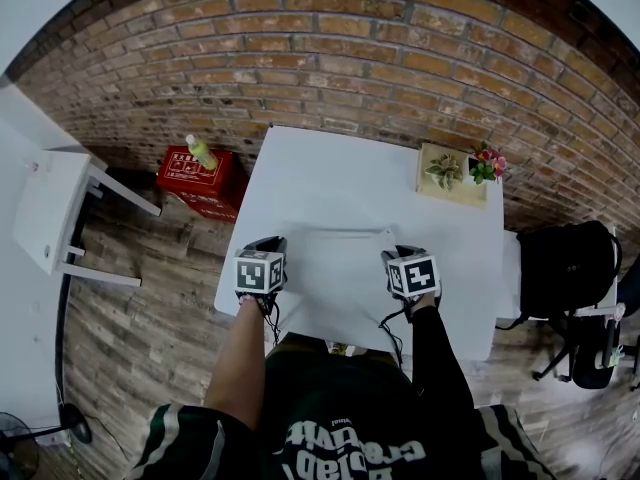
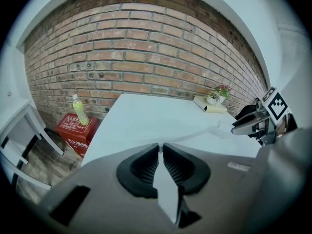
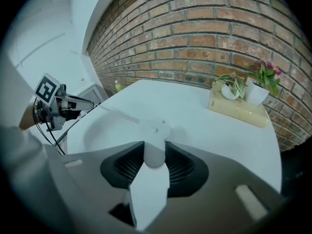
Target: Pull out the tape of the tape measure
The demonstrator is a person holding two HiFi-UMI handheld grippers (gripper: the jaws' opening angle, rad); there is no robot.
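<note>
Tape measure, small, white and rounded, sits clamped in the right gripper over the white table. The left gripper pinches its thin pale tape, which is stretched between them. From above, a brick wall stands far and a red box sits left.

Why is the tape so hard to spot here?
Head view: the white tape nearly vanishes against the white table, with fisheye bowing the brick wall. Left gripper view: it shows only as a thin pale edge. Right gripper view: its marks show faintly.
</note>
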